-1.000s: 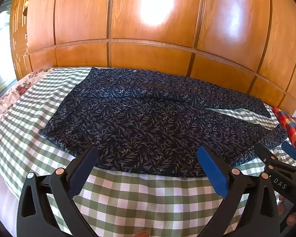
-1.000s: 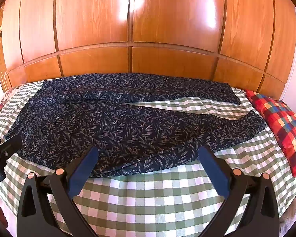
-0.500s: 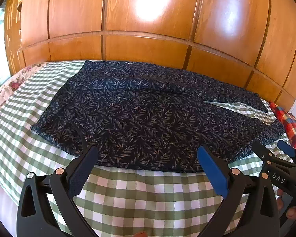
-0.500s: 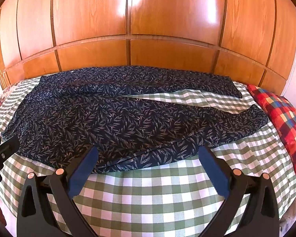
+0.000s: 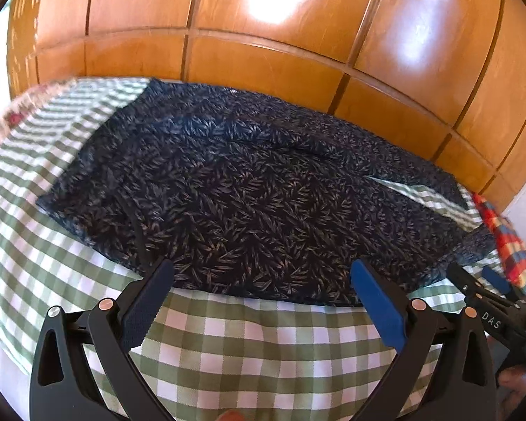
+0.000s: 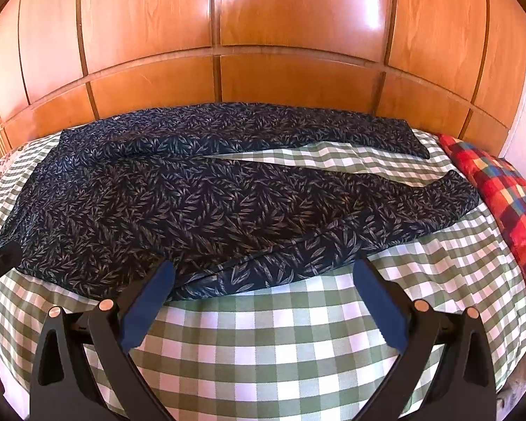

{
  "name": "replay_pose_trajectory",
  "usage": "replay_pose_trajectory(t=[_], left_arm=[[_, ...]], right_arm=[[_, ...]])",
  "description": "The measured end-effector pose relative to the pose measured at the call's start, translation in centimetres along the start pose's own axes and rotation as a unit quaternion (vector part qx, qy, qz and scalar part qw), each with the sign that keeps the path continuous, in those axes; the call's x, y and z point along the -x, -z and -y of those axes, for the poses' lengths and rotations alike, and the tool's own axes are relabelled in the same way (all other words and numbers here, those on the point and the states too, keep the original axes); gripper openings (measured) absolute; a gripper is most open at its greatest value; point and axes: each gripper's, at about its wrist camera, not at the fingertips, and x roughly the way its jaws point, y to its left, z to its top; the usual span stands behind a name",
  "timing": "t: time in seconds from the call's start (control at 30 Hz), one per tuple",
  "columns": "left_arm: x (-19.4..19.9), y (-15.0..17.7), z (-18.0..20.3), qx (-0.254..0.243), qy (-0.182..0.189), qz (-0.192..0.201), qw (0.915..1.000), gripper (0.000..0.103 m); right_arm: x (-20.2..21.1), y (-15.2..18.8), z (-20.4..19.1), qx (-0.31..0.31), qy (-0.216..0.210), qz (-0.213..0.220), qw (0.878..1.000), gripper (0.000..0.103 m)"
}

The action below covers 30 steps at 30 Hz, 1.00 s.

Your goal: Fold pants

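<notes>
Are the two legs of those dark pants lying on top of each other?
No, the pants lie with legs spread apart, checked bedcover showing between them.

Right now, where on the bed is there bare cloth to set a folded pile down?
Bare checked bedspread runs along the near edge, between the pants and both open grippers. A narrow wedge lies bare between the two pant legs. The right end is crowded by the plaid cushion; the pants fill the middle and back.

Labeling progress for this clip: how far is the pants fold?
Done: pants lie spread flat on the checked bedcover, legs apart in a V. In hand: left gripper and right gripper both open at the near edge, gripping nothing. Left: every fold.
</notes>
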Motion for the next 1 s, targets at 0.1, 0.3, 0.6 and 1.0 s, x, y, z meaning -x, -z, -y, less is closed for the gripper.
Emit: replay_pose_trajectory(t=[0.1,0.3,0.6,1.0], left_arm=[[-0.2,-0.4,-2.6,0.031,0.013,-0.011,0.9994,0.1],[-0.5,-0.8,-10.3,0.123,0.007,-0.039,0.9916,0.1],[-0.8,-1.2,-18.3,0.257,-0.009,-0.043,0.9654,0.096],[-2.8,-4.1,-22.1,0.318,-0.003,-0.04,0.9472,0.077]], right_arm=[[-0.6,-0.5,2.2,-0.029,-0.05,-0.015,0.998,0.101],[-2.5,-1.8,15.2,-0.215,-0.119,-0.042,0.969,0.1],[-6.1,-5.5,28.6,-0.328,-0.028,-0.04,0.944,0.077],[-15.9,-8.0,28.9,-0.261,0.109,-0.152,0.947,0.045]])
